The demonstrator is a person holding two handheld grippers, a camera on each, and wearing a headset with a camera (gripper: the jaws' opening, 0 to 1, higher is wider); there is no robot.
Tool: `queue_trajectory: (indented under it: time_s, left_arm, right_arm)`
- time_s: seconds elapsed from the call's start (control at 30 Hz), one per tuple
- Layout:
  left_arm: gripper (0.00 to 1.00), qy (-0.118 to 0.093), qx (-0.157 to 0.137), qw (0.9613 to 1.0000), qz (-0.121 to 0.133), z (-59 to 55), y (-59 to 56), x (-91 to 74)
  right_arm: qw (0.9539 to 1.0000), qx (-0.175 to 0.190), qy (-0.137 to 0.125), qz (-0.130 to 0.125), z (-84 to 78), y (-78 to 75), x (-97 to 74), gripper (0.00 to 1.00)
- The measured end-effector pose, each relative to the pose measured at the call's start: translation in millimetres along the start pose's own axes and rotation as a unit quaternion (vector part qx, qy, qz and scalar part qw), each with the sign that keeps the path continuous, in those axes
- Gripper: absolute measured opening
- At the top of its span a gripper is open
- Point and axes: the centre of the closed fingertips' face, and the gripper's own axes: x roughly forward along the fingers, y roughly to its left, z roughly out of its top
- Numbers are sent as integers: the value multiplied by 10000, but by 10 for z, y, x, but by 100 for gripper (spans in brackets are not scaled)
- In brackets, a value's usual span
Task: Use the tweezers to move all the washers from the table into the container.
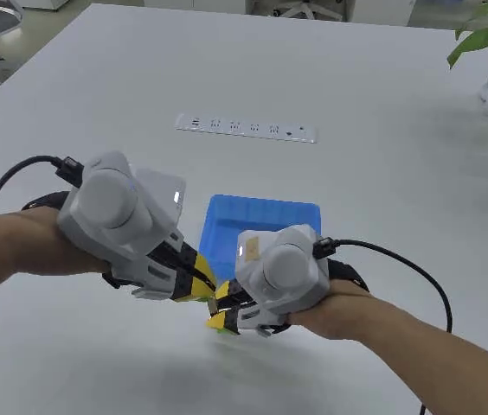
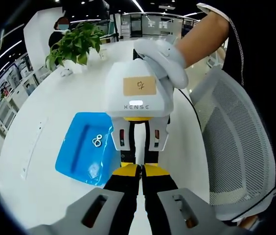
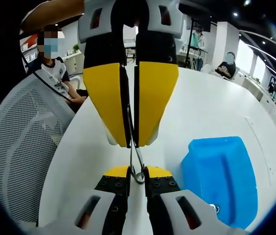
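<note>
Gripped from both ends nearest the head camera, just short of the blue container [image 1: 266, 226]: tweezers [image 3: 135, 159], with the left gripper [image 3: 132, 143] squeezed shut on the legs and the right gripper [image 3: 137, 172] closed to a sliver around the looped end. Could twist or drop if let go unevenly mid-handover. Cannot make out the tips, buried between the left jaws. Two washers [image 2: 97, 141] already inside the container; hard to judge the count left on the table [image 1: 356, 173].
</note>
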Motion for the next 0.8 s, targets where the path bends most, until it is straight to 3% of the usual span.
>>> queue_trajectory:
  time_s: [0.43,0.8]
  left_arm:
    - [5,-54,-42,10000,-50,9,-54,30]
    - [5,-30,-63,10000,15,-6,-15,27]
  right_arm:
    - [10000,-1,25,30,-23,50,6,13]
    - [9999,9,84,55,-22,44,11,10]
